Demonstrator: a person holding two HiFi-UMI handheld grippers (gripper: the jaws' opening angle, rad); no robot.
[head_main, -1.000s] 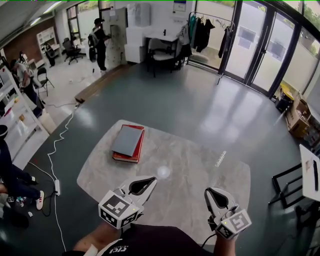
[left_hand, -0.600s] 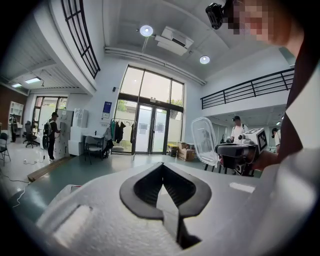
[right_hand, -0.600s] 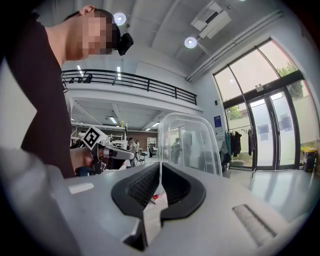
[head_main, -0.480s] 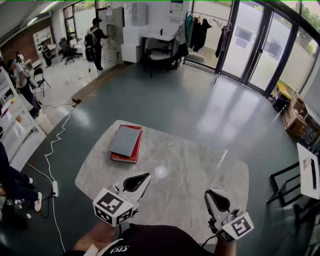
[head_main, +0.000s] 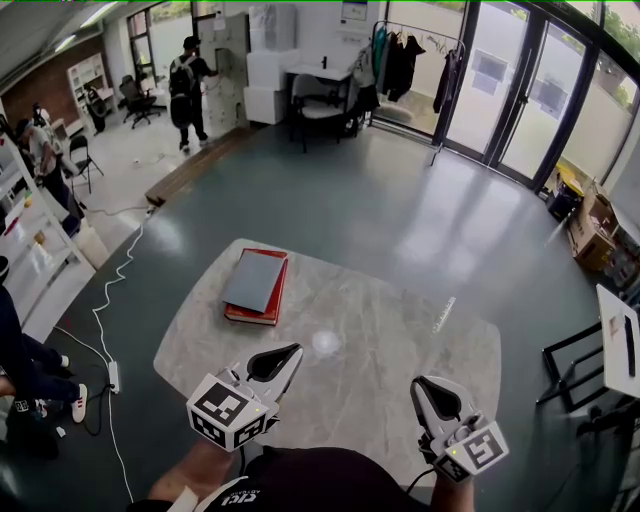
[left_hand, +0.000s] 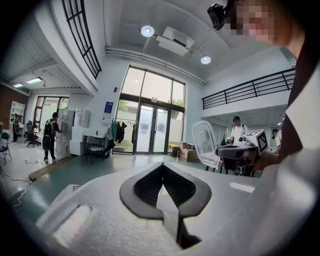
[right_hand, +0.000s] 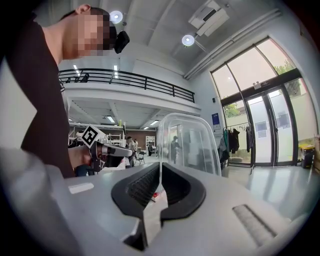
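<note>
The right gripper is clamped on the thin rim of a clear rounded plastic lid, so the lid stands upright at 12 o'clock. The left gripper, at its 9 o'clock, has its jaws together and empty.

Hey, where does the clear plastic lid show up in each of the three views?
Right gripper view: the clear plastic lid stands upright at centre, its edge clamped between the jaws.
Left gripper view: right of centre, rising from the right tool.
Head view: cannot be made out; only the right tool shows, lower right.
Shared landmark: the glass doors.
</note>
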